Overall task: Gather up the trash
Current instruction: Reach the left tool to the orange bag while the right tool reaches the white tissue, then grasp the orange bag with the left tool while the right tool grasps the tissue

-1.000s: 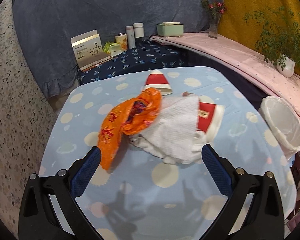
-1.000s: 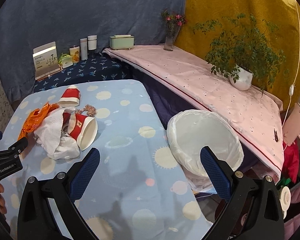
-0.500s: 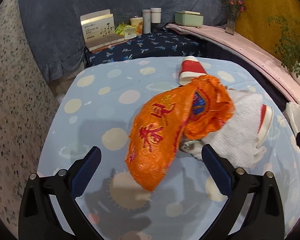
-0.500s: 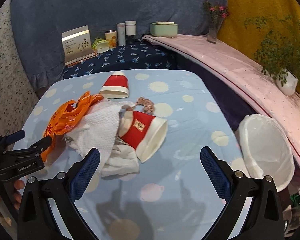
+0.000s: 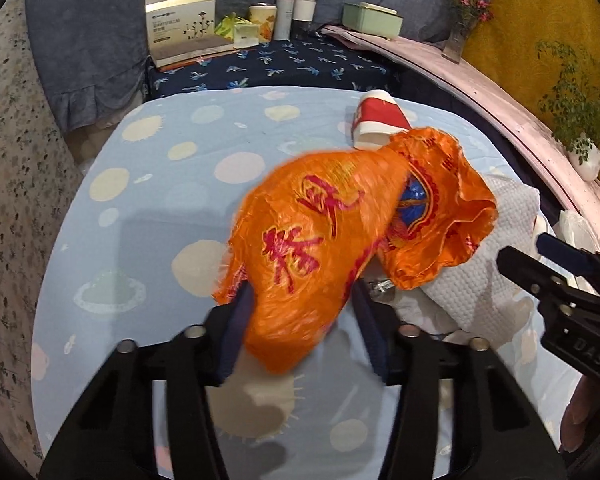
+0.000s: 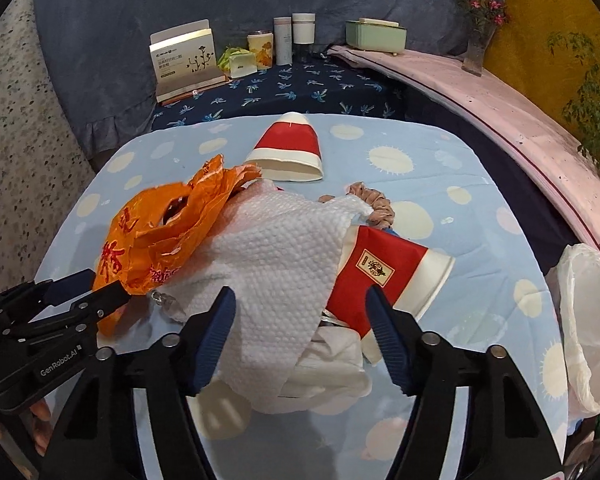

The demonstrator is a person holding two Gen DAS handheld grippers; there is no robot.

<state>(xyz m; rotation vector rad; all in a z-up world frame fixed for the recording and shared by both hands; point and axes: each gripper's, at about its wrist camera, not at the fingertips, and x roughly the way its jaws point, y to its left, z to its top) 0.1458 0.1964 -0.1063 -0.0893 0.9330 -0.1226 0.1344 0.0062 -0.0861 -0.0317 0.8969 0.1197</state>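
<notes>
We see the left gripper (image 5: 300,320) with its 2 blue pads standing on both sides of the orange plastic bag (image 5: 340,240). The bag fills the gap between them and the picture is blurred there, so we cannot tell if the pads already press it.

In the right wrist view, the same bag (image 6: 156,240) lies partly on the white paper towel (image 6: 276,256), to the left of the right gripper (image 6: 300,332). The fingers of the right gripper are apart, and the towel and the near red paper cup (image 6: 384,276) lie between and just in front of them. This cup lies on its side, touching the towel.

A 2nd red paper cup (image 6: 288,152) lies farther ahead, apart from the pile. A small brownish crumpled thing (image 6: 376,204) sits just behind the near cup.

The white trash bag (image 6: 588,332) stands open at the far right of the right gripper, beside the blue dotted tablecloth (image 6: 460,184).
</notes>
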